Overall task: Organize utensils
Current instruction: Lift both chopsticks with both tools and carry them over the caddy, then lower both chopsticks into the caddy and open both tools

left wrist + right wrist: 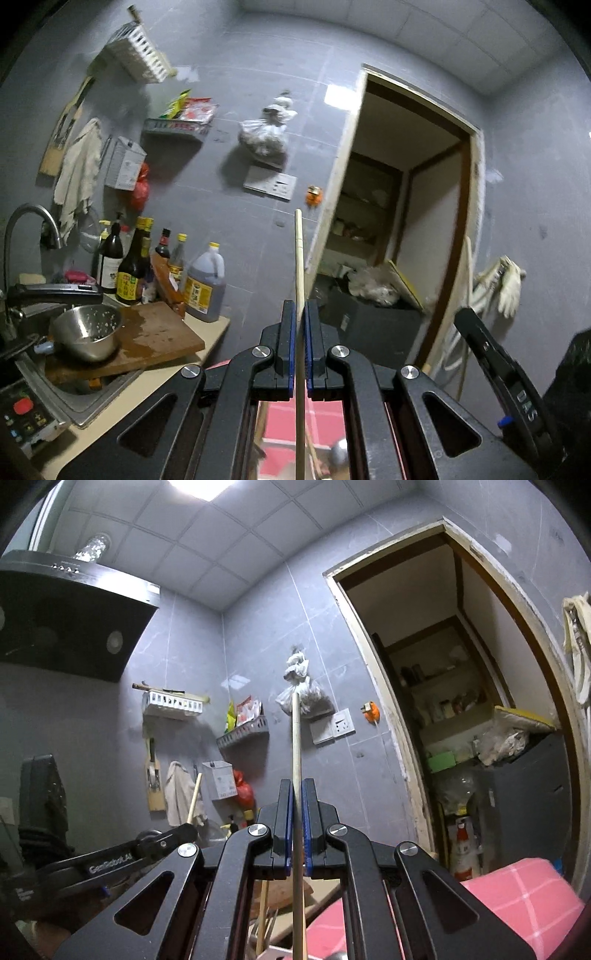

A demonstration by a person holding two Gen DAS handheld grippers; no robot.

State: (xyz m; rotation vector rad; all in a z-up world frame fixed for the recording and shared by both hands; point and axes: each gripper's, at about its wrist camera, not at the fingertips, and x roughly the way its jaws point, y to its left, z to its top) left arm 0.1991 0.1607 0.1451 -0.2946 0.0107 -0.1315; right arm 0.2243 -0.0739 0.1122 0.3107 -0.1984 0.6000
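In the left wrist view my left gripper (pixel 300 308) is shut on a pale wooden chopstick (pixel 299 258) that sticks out past the blue pads toward the grey wall. In the right wrist view my right gripper (pixel 297 786) is shut on another wooden chopstick (pixel 295 734), which points up at the wall. The right gripper (pixel 480 339) shows at the right edge of the left wrist view. The left gripper (pixel 162 840) appears low on the left in the right wrist view, with its chopstick (pixel 194 797) rising from it. More wooden sticks (pixel 264 915) lie below, partly hidden.
A sink (pixel 85 402) holds a wooden cutting board (pixel 147 339) and a steel bowl (pixel 86 330). Sauce bottles (pixel 136 262) stand behind. White wall baskets (pixel 171 703), hanging bags (pixel 301 694), a range hood (pixel 66 627) and an open doorway (pixel 461 701) surround. Pink cloth (pixel 517 897) lies low right.
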